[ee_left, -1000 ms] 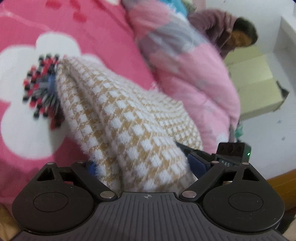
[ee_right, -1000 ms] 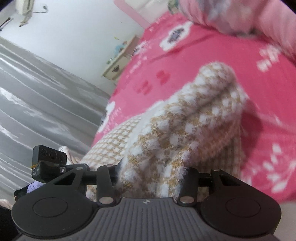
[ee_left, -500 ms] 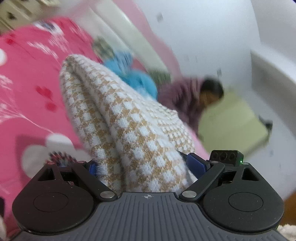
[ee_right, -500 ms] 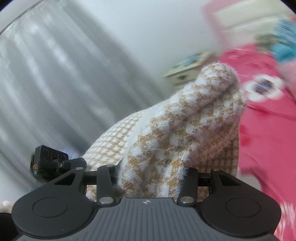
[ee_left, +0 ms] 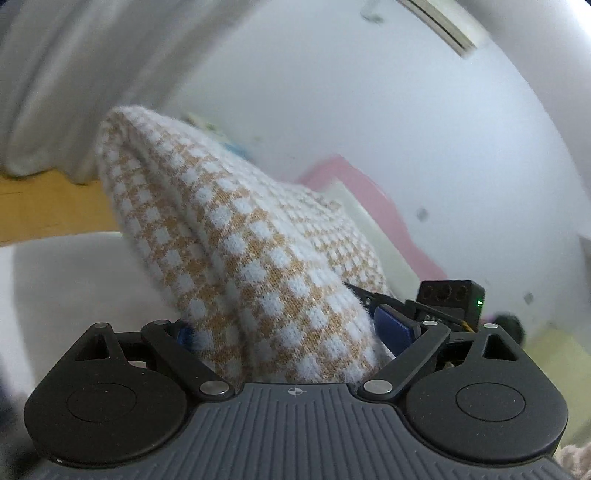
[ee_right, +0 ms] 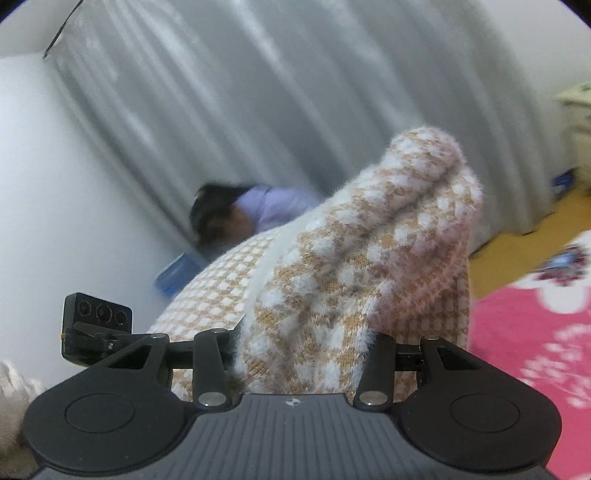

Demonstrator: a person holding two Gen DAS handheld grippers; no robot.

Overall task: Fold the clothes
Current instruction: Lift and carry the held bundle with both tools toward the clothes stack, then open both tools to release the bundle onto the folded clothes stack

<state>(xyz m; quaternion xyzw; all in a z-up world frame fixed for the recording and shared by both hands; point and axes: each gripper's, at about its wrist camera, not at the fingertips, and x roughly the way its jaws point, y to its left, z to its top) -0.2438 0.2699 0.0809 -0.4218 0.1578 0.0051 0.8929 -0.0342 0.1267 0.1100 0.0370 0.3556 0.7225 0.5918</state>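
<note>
grey curtain (ee_right: 295, 110), pink bedspread (ee_right: 524, 332), white wall (ee_left: 369, 110)

A home bedroom; in the right wrist view a pink floral bedspread (ee_right: 524, 332) fills the 4 o'clock corner, grey pleated curtains (ee_right: 295, 92) hang floor-length across 12 o'clock, a wooden floor (ee_right: 517, 254) shows at 3 o'clock and a pale bedside cabinet (ee_right: 576, 110) at 2 o'clock; in the left wrist view a pink headboard (ee_left: 369, 192) stands against the white wall (ee_left: 369, 92) at 3 o'clock; a wall air conditioner (ee_left: 439, 22) sits at 1 o'clock.
</note>
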